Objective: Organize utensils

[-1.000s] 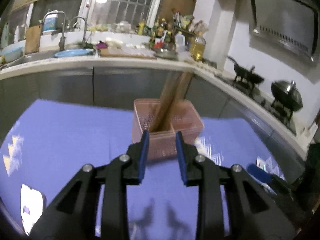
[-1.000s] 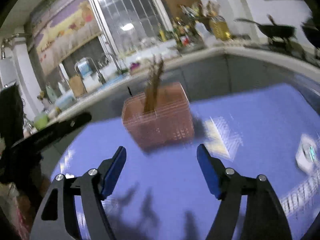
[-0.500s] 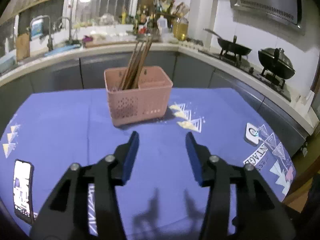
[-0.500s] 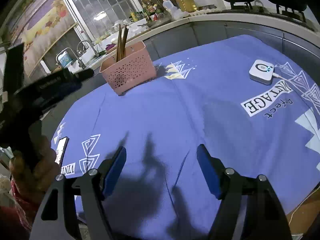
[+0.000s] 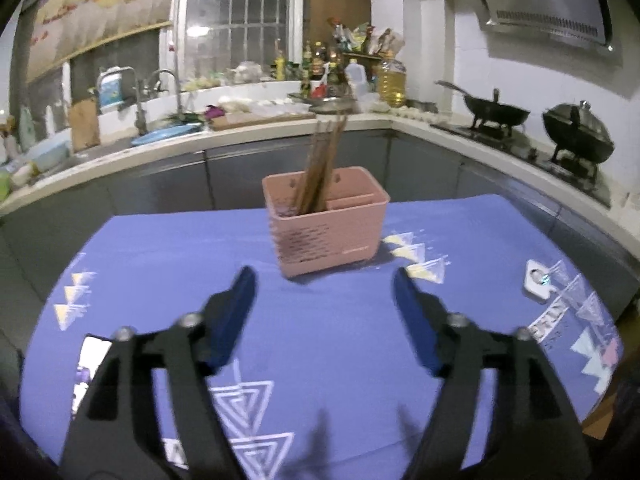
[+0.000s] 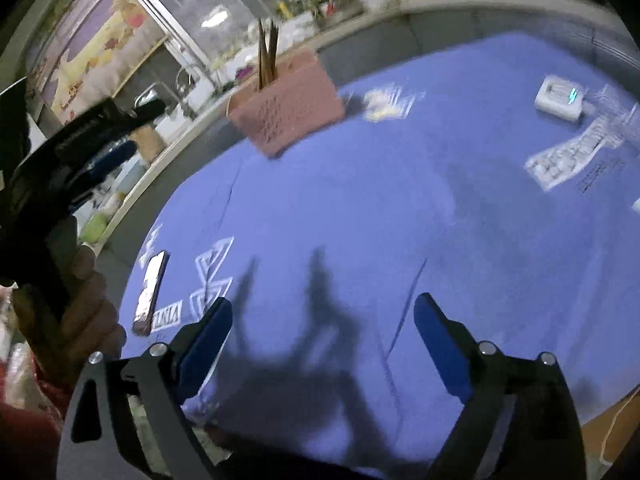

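Observation:
A pink perforated utensil basket (image 5: pixel 326 224) stands on the purple tablecloth (image 5: pixel 160 248) at mid-table. Several brown chopsticks (image 5: pixel 320 168) lean upright in its left compartment. My left gripper (image 5: pixel 324 280) is open and empty, held above the cloth just short of the basket. In the right wrist view the basket (image 6: pixel 286 106) with the chopsticks (image 6: pixel 266 54) sits far off at the upper middle. My right gripper (image 6: pixel 322 308) is open and empty, well back from it. The left gripper's body and the hand holding it show at that view's left edge (image 6: pixel 92 136).
A phone (image 5: pixel 90 368) lies on the cloth at the near left, also in the right wrist view (image 6: pixel 151 292). A small white device (image 5: pixel 538 282) lies at the right. A counter with a sink (image 5: pixel 152 136) and a stove with pans (image 5: pixel 496 114) surround the table.
My left gripper has opened wide and drawn back from the basket, leaving the chopsticks standing in it. My right gripper has stayed open and pulled far back from the basket.

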Demonstrator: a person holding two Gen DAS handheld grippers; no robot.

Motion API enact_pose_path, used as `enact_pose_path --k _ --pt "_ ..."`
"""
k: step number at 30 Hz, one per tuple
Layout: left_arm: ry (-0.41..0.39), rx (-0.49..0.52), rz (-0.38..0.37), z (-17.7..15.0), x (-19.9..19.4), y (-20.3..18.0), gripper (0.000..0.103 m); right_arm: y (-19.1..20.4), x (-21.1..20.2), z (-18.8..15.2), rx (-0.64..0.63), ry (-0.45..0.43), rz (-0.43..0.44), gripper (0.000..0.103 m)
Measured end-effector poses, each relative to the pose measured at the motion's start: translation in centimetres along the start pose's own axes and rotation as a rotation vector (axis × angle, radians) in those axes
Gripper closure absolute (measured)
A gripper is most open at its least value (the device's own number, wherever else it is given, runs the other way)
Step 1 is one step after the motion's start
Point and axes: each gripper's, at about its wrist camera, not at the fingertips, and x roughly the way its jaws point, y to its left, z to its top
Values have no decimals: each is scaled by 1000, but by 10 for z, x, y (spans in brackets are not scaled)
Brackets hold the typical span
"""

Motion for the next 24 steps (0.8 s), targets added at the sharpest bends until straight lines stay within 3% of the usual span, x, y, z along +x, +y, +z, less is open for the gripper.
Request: enact_pose_path --k 4,10,15,20,24 --pt "-9 43 98 -4 -3 7 6 1 -2 13 -14 -17 -6 12" --pt "63 22 118 -7 4 21 6 21 -21 51 -107 -153 -60 12" --pt "132 7 141 -12 15 24 6 42 -29 72 -172 -259 -33 12" --pt "178 33 210 -17 22 20 6 48 -21 82 -171 -317 -19 12" --pt "204 46 229 -21 24 19 6 43 -13 75 -134 -311 -3 12"
